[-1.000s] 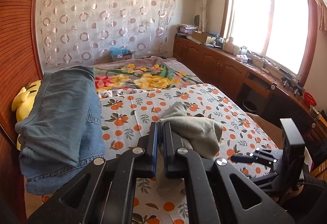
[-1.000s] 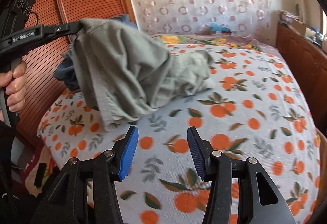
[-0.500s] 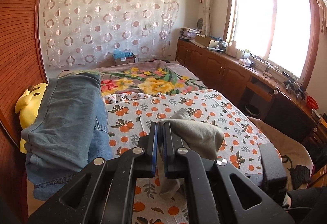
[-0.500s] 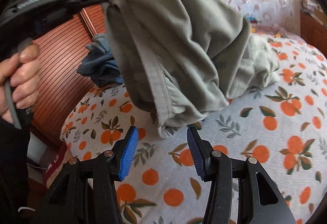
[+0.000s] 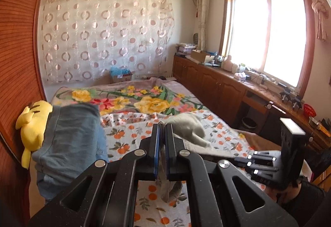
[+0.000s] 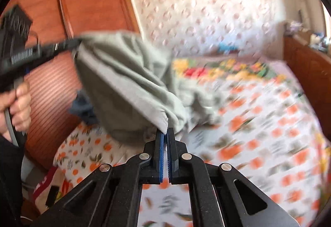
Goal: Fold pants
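Note:
The grey-green pants (image 6: 124,86) hang in the air between my two grippers, above the bed with the orange-print sheet (image 6: 258,123). My left gripper (image 5: 162,126) is shut on one edge of the pants (image 5: 188,125); it also shows in the right wrist view (image 6: 77,41), holding the cloth high at the left. My right gripper (image 6: 165,132) is shut on a lower edge of the pants. The rest of the pants trails down onto the sheet. The right gripper's body shows in the left wrist view (image 5: 289,156).
A pile of blue jeans (image 5: 70,144) and a yellow plush toy (image 5: 33,123) lie at the bed's left side by a wooden wardrobe (image 6: 82,9). A floral blanket (image 5: 144,98) covers the far end. Wooden cabinets (image 5: 217,86) run along the right under the window.
My right gripper has moved up to the hanging pants and shut on their lower edge. My left gripper has lifted the pants higher.

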`<action>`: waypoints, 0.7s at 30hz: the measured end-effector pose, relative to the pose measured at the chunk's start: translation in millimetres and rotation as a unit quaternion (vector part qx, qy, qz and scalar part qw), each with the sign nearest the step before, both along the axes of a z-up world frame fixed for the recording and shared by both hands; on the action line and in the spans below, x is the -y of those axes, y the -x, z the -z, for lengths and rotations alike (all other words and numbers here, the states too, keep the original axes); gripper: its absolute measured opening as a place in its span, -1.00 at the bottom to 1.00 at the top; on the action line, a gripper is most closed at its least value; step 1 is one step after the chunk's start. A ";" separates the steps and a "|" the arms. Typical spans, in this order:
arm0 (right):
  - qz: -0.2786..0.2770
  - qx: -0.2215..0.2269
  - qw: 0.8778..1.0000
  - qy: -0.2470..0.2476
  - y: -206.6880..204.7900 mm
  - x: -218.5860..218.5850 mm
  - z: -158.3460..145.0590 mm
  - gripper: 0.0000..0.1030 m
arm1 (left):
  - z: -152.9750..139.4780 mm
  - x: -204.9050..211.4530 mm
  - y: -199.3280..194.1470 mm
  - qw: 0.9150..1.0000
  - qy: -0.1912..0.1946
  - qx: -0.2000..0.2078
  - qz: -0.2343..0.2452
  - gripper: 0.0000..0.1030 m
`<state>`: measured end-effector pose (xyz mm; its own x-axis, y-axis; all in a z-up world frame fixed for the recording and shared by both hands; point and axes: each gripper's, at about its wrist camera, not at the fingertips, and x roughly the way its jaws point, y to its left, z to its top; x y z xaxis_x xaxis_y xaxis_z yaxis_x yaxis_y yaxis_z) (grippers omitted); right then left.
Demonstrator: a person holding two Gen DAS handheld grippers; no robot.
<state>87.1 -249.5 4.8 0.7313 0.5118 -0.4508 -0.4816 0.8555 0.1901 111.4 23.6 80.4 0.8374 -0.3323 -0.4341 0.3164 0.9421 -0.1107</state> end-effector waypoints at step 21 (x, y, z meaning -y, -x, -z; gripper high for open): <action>-0.008 0.045 0.997 0.067 -1.4 -0.4 -45.7 -0.95 | 31.2 -16.3 11.0 0.999 0.018 -0.026 -0.009 -0.90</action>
